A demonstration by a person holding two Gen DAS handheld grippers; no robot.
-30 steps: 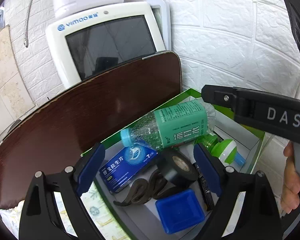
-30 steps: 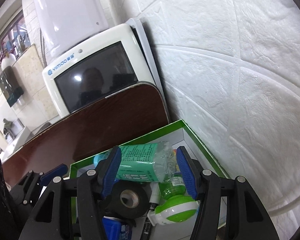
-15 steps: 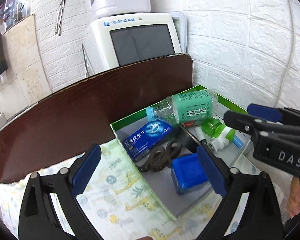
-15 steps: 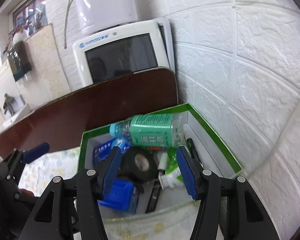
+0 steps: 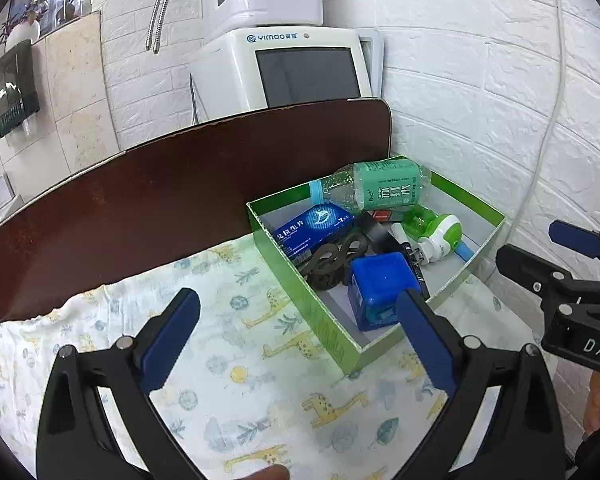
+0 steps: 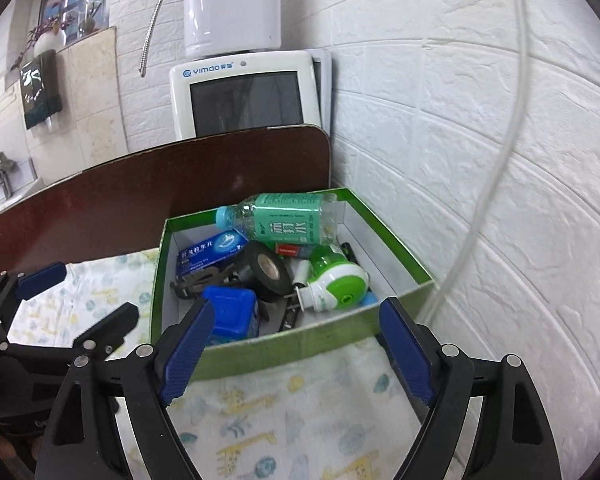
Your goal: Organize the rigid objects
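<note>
A green box holds a green-labelled bottle, a blue medicine carton, a black tape roll, a blue plastic case, a green-and-white plug-in device and a black clip. My left gripper hovers open over the cloth at the box's near left corner, nothing between its fingers. My right gripper stands before the box's front wall, jaws opening and empty. Each gripper shows at the edge of the other's view.
A giraffe-print cloth covers the table under the box. A dark brown board stands behind it, with a white screened appliance beyond. A white brick wall and a hanging cable close off the right.
Both grippers have drawn back from over the box, so the cloth and the box's near walls now show. The right jaws have spread wider; the tape roll lies in the box.
</note>
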